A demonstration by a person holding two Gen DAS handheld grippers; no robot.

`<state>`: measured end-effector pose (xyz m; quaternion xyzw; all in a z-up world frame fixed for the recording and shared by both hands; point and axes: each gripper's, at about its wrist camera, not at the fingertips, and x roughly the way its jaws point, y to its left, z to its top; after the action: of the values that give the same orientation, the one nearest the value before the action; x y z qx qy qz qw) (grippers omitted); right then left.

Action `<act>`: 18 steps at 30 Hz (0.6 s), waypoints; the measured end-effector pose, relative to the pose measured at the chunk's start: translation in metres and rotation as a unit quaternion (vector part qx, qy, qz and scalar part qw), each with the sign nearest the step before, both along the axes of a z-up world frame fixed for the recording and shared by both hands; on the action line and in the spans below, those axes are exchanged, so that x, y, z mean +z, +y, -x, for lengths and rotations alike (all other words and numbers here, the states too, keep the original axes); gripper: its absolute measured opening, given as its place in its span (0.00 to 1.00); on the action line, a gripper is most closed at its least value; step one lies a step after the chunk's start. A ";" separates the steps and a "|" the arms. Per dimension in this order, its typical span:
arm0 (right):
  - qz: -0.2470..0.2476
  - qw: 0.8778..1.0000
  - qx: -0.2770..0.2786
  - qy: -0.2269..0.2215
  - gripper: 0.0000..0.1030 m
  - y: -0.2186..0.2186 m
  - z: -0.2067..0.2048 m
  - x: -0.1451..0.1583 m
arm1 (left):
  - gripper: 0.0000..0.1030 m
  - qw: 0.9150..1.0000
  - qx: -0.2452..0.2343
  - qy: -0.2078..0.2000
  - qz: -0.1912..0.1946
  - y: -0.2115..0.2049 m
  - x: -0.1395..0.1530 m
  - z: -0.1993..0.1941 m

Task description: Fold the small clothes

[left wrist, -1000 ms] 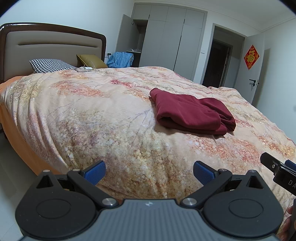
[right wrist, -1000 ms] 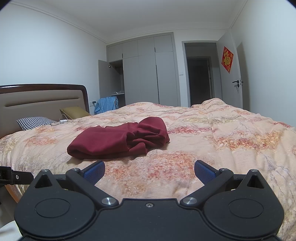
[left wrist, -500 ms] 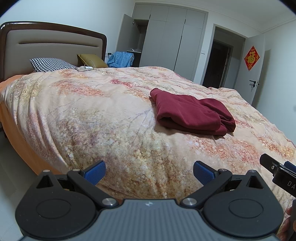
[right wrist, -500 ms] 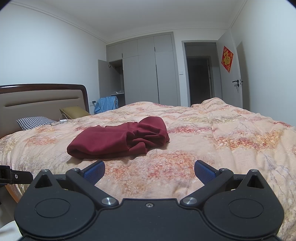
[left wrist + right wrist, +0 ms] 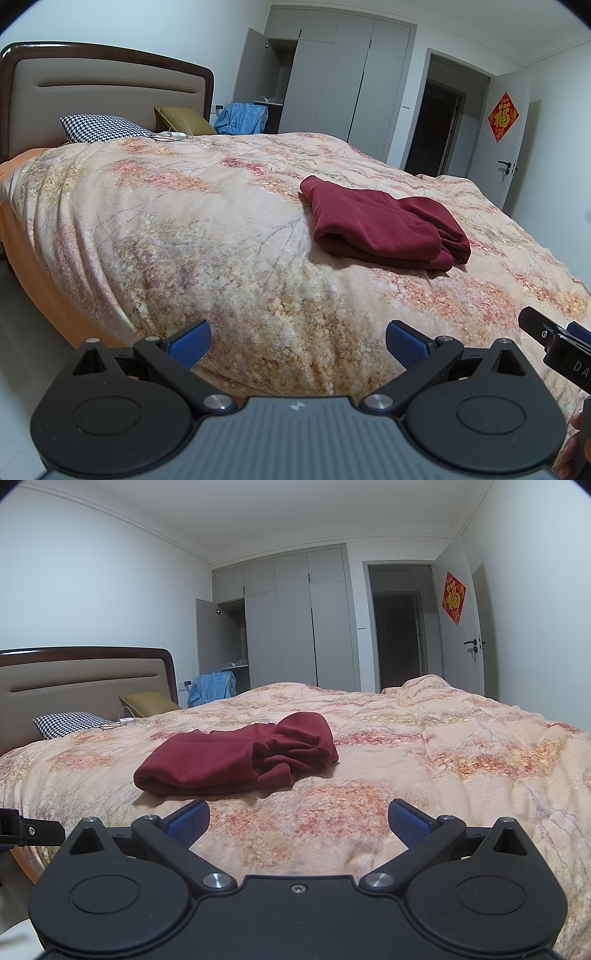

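Blue pads (image 5: 190,343) of the left hand-held gripper (image 5: 297,345) stand spread wide with nothing between them, above the near edge of the bed (image 5: 184,236). The right hand-held gripper (image 5: 297,821) is likewise spread and empty, hovering over the floral quilt (image 5: 443,760); part of it also shows at the right border of the left wrist view. Beyond both, well apart from either, the dark red garment (image 5: 380,225) lies loosely folded near the middle of the quilt, one end bunched into rumpled folds. Farther back, a houndstooth pillow (image 5: 99,127) and an olive cushion (image 5: 184,118) rest against the padded headboard (image 5: 96,88). A grey wardrobe (image 5: 295,624) with one door ajar stands by the far wall, blue clothing (image 5: 214,688) heaped below it.
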<state>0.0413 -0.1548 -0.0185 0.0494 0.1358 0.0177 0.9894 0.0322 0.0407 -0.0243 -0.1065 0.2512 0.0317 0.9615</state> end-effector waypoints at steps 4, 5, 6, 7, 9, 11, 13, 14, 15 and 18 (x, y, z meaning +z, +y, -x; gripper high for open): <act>0.000 1.000 0.000 0.000 1.00 0.000 0.000 0.000 | 1.00 1.000 0.001 0.001 0.001 0.000 -0.001 0.001; 0.000 1.000 0.000 0.000 1.00 0.000 0.000 0.000 | 1.00 1.000 0.001 0.000 0.001 0.000 0.000 0.000; 0.000 1.000 0.000 0.000 1.00 0.000 0.000 0.000 | 1.00 1.000 0.001 0.000 0.001 0.000 0.000 0.000; 0.000 1.000 0.000 0.000 1.00 0.000 0.000 0.000 | 1.00 1.000 0.001 0.000 0.001 0.000 -0.001 0.000; 0.000 1.000 0.000 0.000 1.00 0.000 0.000 0.000 | 1.00 1.000 0.001 0.000 0.000 0.000 -0.001 0.001; 0.000 1.000 0.000 0.000 1.00 0.000 0.000 0.000 | 1.00 1.000 0.014 0.003 -0.013 -0.003 0.001 0.001; 0.000 1.000 0.000 0.000 1.00 0.000 0.000 0.000 | 1.00 0.998 0.033 0.008 -0.046 -0.008 0.003 0.000; 0.000 1.000 0.000 0.000 1.00 0.000 0.000 0.000 | 1.00 0.997 0.040 0.009 -0.062 -0.011 0.003 0.000; 0.000 1.000 0.000 0.000 1.00 0.000 0.000 0.000 | 1.00 0.996 0.047 0.009 -0.075 -0.013 0.003 0.000; 0.000 1.000 0.000 0.000 1.00 0.000 0.000 0.000 | 1.00 0.994 0.056 0.012 -0.091 -0.014 0.003 -0.001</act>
<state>0.0413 -0.1544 -0.0184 0.0495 0.1359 0.0176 0.9893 0.0336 0.0272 -0.0215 -0.0318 0.2527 0.1094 0.9608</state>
